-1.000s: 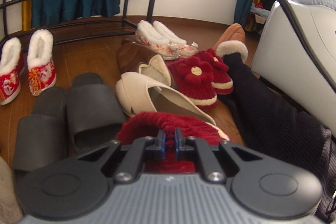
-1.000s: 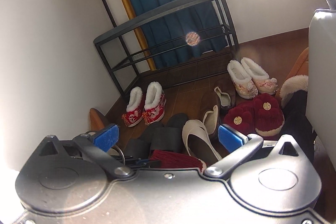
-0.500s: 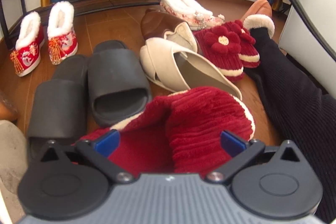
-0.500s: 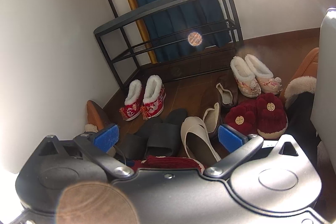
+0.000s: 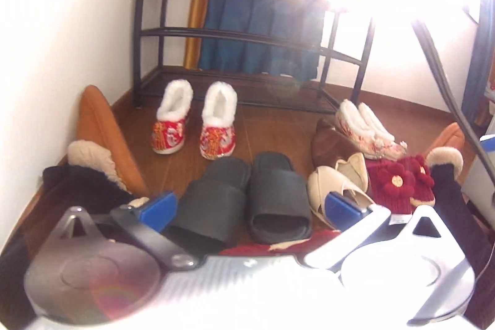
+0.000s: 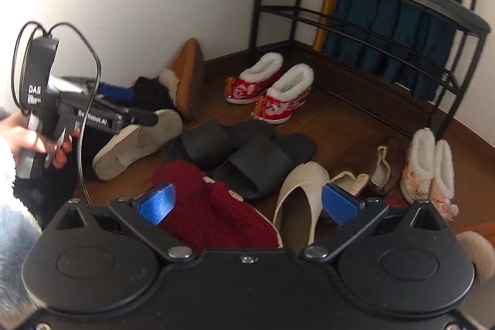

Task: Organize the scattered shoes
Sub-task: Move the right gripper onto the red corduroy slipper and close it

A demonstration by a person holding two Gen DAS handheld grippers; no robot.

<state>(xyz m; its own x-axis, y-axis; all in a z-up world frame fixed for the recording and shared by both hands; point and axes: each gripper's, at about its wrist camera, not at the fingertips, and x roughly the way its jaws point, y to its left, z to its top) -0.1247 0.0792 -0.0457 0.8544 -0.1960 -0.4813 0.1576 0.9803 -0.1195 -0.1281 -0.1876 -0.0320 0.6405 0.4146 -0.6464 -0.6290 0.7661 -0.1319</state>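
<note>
A: What's changed? The left tongs (image 5: 250,207) were clamped on the dark red knitted slipper (image 6: 213,206) a second ago; they've let go and lifted, jaws wide.

B: And now it lies on the floor beside the black slides (image 6: 247,156). The right tongs (image 6: 246,200) hover over it, wide, empty.

A: Next, probably, find its mate among the flowered red slippers (image 5: 399,184) and pair them.

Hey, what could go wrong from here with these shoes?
Both grippers are open, neither holding a shoe. The dark red knit slipper lies right under the right gripper, so closing here might also snag the cream slipper beside it. The left gripper's cable dangles near the floor and could catch on shoes.
</note>
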